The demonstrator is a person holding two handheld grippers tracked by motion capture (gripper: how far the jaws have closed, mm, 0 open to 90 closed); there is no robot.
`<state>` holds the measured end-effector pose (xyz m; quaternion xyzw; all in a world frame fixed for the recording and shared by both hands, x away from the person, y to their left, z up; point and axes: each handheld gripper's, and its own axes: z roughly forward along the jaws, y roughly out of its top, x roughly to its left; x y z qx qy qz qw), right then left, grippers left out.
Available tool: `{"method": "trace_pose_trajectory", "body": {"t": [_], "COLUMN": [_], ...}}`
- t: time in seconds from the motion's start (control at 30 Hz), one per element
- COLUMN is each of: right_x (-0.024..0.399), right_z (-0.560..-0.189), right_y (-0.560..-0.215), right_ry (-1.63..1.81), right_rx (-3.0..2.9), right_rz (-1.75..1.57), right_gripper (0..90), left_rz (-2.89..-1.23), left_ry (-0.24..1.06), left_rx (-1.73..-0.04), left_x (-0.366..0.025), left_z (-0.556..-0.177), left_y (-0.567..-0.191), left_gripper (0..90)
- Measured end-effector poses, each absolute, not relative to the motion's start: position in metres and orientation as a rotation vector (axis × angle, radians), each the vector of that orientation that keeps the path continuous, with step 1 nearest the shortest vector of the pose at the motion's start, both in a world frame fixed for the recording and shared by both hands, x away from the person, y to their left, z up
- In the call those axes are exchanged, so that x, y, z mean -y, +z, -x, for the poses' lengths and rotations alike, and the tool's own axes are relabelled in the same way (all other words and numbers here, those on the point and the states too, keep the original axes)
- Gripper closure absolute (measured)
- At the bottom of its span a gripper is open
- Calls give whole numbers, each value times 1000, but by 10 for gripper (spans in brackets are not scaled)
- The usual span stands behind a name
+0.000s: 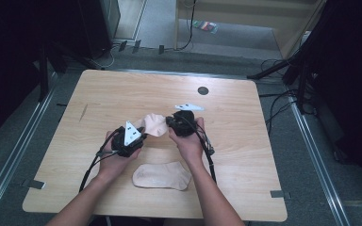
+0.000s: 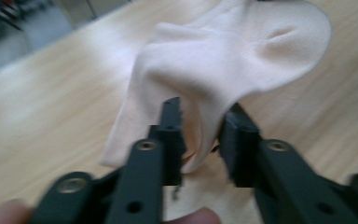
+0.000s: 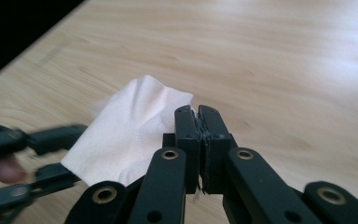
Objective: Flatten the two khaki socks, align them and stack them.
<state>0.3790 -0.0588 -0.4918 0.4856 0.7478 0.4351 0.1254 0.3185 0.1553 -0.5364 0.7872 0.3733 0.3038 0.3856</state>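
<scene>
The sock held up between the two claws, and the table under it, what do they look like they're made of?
The sock looks like a thin, matte, pale peach knit fabric: a fine ribbed weave shows in the right gripper view, and it drapes in soft folds. The table looks like light wood or a wood-look laminate, smooth with a slight sheen: printed-looking grain lines and soft glare; which of the two I cannot tell.

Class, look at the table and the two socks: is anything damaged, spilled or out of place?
Nothing stands out. One sock hangs bunched between the right gripper and left gripper; the other sock lies flat on the table.
</scene>
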Motion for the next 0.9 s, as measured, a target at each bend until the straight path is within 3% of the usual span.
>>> {"method": "trace_pose_trajectory", "body": {"t": [0.13, 0.23, 0.43, 0.6, 0.73, 0.9], "right_x": [80, 88, 103, 104, 100, 93], "right_z": [-381, -383, -384, -382, -383, -385], "right_y": [-507, -518, -527, -523, -526, -534], "right_ry": [1149, 1094, 1099, 1136, 1116, 1068], "right_rx": [-2162, -2169, -2082, -2062, -2072, -2057], "right_rz": [-1414, -1388, -1428, -1432, -1447, -1464], "right_gripper": [881, 869, 704, 646, 609, 538], "left_rz": [-1965, -1903, -1758, -1657, -1672, -1738], "left_ry": [648, 597, 556, 453, 387, 369], "left_rx": [-1039, -1064, -1224, -1347, -1406, -1474], "left_x": [-169, -182, -205, -206, -195, -178], "left_z": [-324, -326, -339, -361, -377, -386], "left_y": [-536, -533, -531, -531, -533, -540], "left_gripper": [430, 385, 409, 475, 501, 450]}}
